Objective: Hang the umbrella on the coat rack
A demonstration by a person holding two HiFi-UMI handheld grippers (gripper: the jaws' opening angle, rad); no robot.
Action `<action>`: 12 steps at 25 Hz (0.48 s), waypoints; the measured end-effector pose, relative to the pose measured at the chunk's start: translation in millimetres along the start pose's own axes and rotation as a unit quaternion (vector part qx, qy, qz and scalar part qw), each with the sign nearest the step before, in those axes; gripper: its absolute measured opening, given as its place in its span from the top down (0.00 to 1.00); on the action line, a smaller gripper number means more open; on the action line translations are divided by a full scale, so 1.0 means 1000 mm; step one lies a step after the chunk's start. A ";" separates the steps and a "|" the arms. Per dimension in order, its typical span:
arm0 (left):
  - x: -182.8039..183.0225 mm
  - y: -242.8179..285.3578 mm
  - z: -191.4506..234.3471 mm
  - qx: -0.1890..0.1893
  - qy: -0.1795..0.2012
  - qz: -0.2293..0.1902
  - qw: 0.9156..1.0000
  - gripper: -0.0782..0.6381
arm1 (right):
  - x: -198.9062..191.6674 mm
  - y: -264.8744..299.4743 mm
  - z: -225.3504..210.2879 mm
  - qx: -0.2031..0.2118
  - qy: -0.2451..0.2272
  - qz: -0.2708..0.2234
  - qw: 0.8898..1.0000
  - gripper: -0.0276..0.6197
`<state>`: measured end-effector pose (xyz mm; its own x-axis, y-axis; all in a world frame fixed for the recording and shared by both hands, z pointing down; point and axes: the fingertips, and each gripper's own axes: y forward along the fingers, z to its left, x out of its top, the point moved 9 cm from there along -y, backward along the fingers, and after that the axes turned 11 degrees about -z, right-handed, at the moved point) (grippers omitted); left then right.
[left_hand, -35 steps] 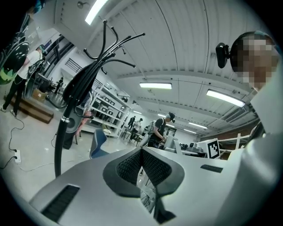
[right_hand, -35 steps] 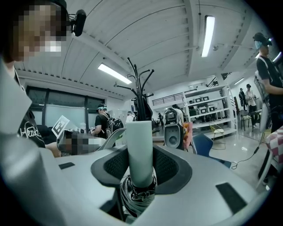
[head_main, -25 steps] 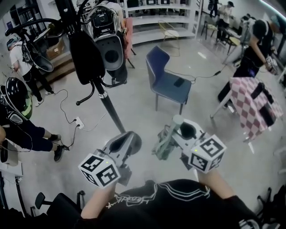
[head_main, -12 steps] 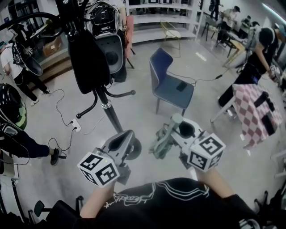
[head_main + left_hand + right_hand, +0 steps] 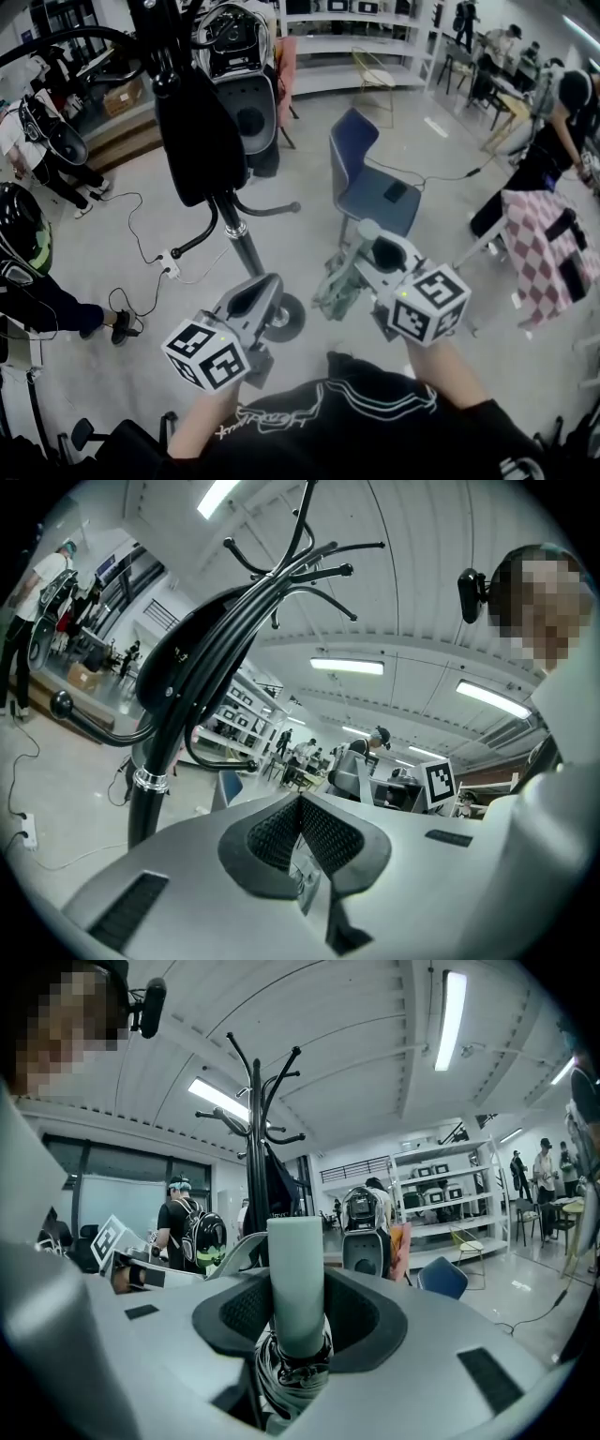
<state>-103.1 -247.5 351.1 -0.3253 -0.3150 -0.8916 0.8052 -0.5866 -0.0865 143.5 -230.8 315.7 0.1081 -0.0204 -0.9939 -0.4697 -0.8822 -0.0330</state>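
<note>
My right gripper (image 5: 298, 1309) is clamped on the folded umbrella (image 5: 336, 287). In the right gripper view its pale green handle (image 5: 296, 1274) stands upright between the two dark ribbed pads (image 5: 242, 1312). Both jaws press against it, and the handle's blunt top rises above them. Just under the grip, the black-and-white folds of the canopy (image 5: 289, 1387) bunch up below the collar.

From the head view, the right gripper (image 5: 367, 248) sits low in front of me. The umbrella's bundled cloth hangs off its left side over the grey floor (image 5: 122, 309), touching nothing else.

My left gripper (image 5: 300, 829) holds nothing. In the left gripper view its ribbed pads (image 5: 270, 834) meet along a thin seam, so the jaws are fully together. In the head view, the left gripper (image 5: 262, 286) points toward the round foot of the coat rack (image 5: 236, 232), near it but apart.

The coat rack stands ahead and to my left, well apart from the umbrella. Its black pole leans up through the left gripper view (image 5: 150, 794), with curved hooks fanning out at the top. A black garment or cover (image 5: 195, 131) hangs from one of them; I cannot tell which it is. A blue chair (image 5: 370, 183) stands beyond the right gripper.
</note>
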 end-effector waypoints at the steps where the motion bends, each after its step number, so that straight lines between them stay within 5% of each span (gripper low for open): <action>1: 0.001 0.001 0.002 0.005 -0.002 0.000 1.000 0.89 | 0.000 0.006 -0.002 0.004 0.001 0.000 1.000 0.71; 12: 0.008 0.025 0.024 0.049 -0.014 -0.012 0.999 0.89 | 0.000 0.066 -0.043 0.037 0.006 0.011 0.999 0.71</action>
<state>-97.6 -282.8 352.0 -0.3581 -0.3205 -0.8769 0.7459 -0.6631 -0.0622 150.4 -309.1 318.5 0.1075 -0.0445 -0.9932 -0.5361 -0.8439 -0.0202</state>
